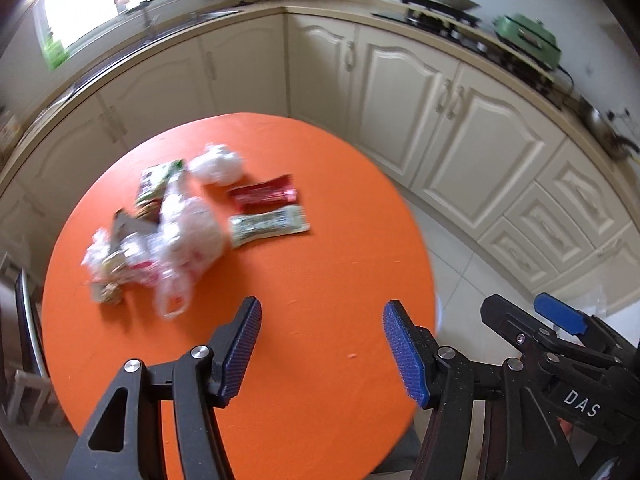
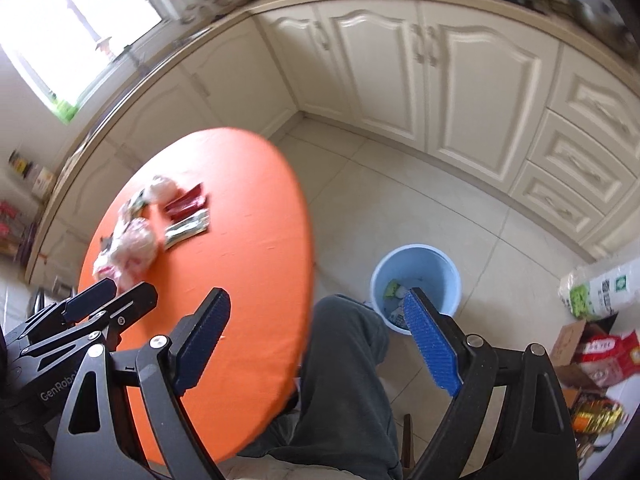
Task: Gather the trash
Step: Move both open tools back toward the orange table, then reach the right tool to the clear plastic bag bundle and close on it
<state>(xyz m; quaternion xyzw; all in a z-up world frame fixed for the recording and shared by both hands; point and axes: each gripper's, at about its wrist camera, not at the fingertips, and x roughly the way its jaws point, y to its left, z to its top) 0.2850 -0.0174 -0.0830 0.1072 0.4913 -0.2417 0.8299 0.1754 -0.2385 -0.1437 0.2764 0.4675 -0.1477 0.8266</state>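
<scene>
Trash lies on the far left of a round orange table: a crumpled clear plastic bag, a white paper ball, a red wrapper, a pale green-printed wrapper and a green packet. My left gripper hovers open over the table's near side, nothing between its fingers. The right gripper shows beside it at right. In the right wrist view my right gripper is open and empty above the table edge and a person's knee. A blue bin with some scraps inside stands on the floor.
Cream cabinets run along the back with a sink, stove and green appliance on the counter. Bags and a box sit on the floor at right. A chair stands left of the table.
</scene>
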